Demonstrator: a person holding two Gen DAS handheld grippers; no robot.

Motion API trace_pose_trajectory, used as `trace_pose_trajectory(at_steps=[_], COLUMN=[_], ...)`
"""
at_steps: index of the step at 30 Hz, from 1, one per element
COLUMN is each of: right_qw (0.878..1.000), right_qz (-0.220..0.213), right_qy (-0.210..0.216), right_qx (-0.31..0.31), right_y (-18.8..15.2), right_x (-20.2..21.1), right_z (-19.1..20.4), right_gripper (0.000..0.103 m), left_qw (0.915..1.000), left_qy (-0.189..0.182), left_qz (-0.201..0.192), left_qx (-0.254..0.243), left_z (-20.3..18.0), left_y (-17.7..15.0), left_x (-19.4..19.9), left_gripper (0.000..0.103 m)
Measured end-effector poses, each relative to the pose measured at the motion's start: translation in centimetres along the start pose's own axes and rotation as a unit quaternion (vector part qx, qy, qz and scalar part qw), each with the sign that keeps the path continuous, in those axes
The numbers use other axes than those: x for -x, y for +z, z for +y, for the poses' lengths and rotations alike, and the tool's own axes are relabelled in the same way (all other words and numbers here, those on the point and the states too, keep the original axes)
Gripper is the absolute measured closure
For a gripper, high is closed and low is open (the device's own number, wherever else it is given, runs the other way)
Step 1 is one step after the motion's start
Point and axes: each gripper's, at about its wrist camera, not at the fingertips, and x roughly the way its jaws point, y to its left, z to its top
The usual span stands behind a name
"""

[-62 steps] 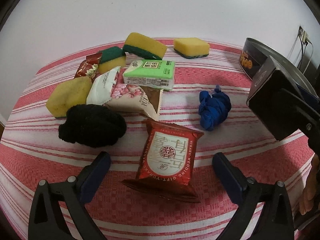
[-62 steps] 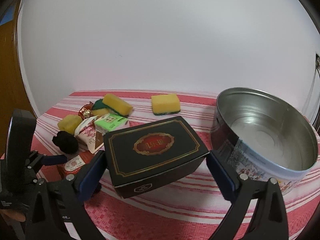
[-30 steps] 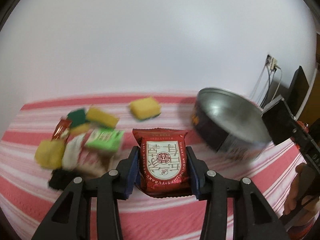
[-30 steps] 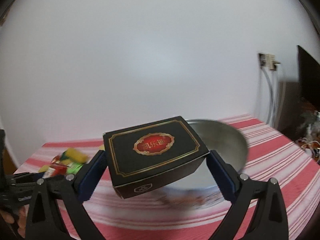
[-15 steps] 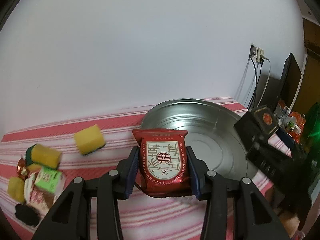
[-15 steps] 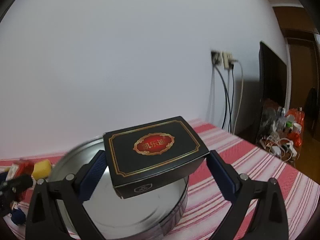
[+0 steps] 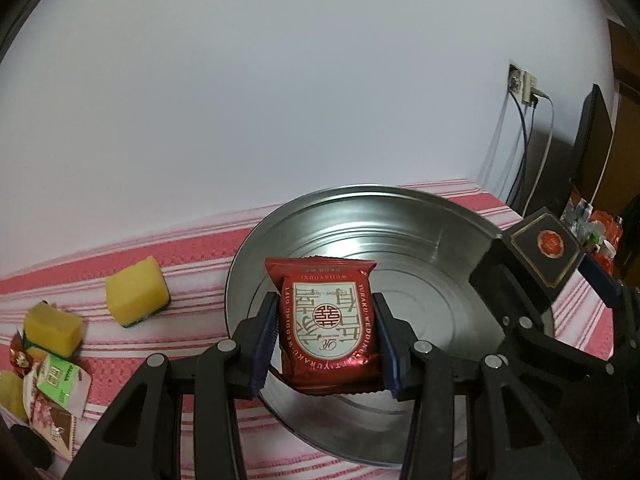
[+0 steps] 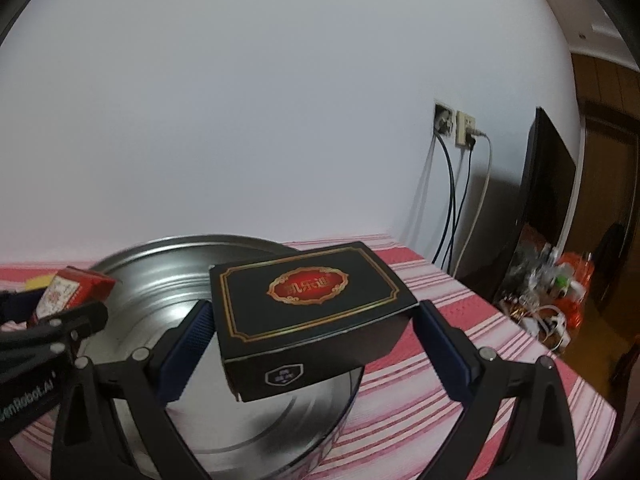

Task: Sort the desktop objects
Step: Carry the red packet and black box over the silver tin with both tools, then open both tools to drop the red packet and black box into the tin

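Red snack packet (image 7: 329,320): we hold it upright between the blue pads of our left gripper (image 7: 327,344), jaws narrowed and clamped on its sides, over the near-left part of the tin.
Black box (image 8: 310,312): our right gripper (image 8: 316,344) has it pinched between widely spread jaws, above the tin's right rim.
Metal tin (image 7: 400,216): round, shiny inside, standing near the right end of the table.
Tablecloth (image 7: 192,248): red with white stripes.
Left end of the table: we see yellow sponges (image 7: 136,292), a green packet (image 7: 58,376) and other wrappers bunched together, well apart from the tin.
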Motion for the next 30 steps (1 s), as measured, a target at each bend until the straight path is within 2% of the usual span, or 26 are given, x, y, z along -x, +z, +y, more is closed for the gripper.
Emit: trace_pose_trajectory(at_steps=[3, 8, 10, 13, 17, 21, 23, 30], right_qw=[1.0, 1.0, 0.999, 0.998, 0.993, 0.978, 0.978, 0.98], right_qz=[0.001, 0.001, -0.01, -0.032, -0.07, -0.163, -0.169, -0.143], right_qy=[0.002, -0.007, -0.012, -0.005, 0.01, 0.034, 0.032, 0.044], right_qx=[0.001, -0.013, -0.032, -0.062, -0.099, -0.124, -0.12, -0.129], right_y=[0.1, 0.2, 0.1, 0.4, 0.6, 0.0, 0.1, 0.1], right_x=[-0.4, -0.8, -0.3, 0.3, 1.4, 4.0, 4.2, 4.2], right_z=[-0.1, -1.0, -1.7, -2.9, -4.2, -5.0, -4.8, -4.6], right_gripper=[0.002, 0.0, 0.0, 0.0, 0.0, 0.0, 0.0, 0.0], left_qw=[0.9998, 0.9999, 0.9999, 0.9992, 0.9977, 0.9951, 0.9929, 0.9888], left_qy=[-0.01, -0.006, 0.008, 0.024, 0.033, 0.051, 0.068, 0.098], left_qz=[0.016, 0.014, 0.001, -0.027, -0.059, -0.085, -0.097, -0.112], left_qx=[0.006, -0.003, -0.013, -0.016, -0.007, -0.002, -0.007, -0.003], left_z=[0.4, 0.2, 0.1, 0.2, 0.8, 1.4, 1.7, 3.1], left_y=[-0.3, -0.7, -0.8, -0.9, -0.8, -1.2, -1.6, -3.2], left_x=[-0.9, -1.3, -0.8, 0.2, 1.6, 2.9, 3.3, 4.5], left_gripper=[0.055, 0.041, 0.027, 0.011, 0.011, 0.01, 0.01, 0.01])
